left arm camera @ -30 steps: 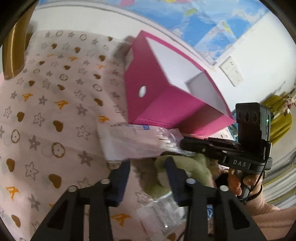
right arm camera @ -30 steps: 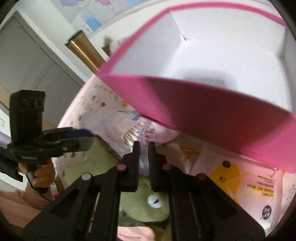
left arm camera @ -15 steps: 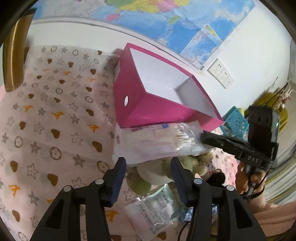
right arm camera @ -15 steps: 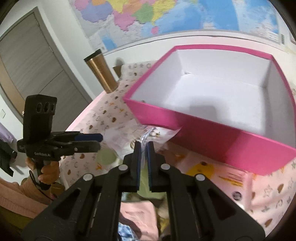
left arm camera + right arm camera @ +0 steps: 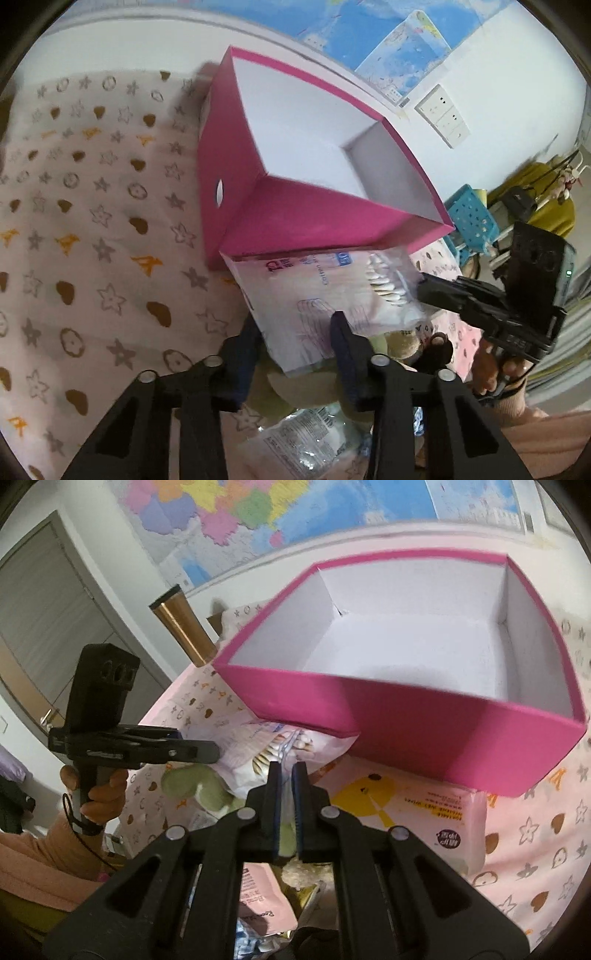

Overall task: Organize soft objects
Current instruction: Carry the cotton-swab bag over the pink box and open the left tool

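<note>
Nearest, right gripper pinched nearly closed on one edge of the cotton-swab pack, carried flat so as to clear the rim. Left gripper spread wide, holding nothing, beneath the pack. Beyond, pink box empty inside.
</note>
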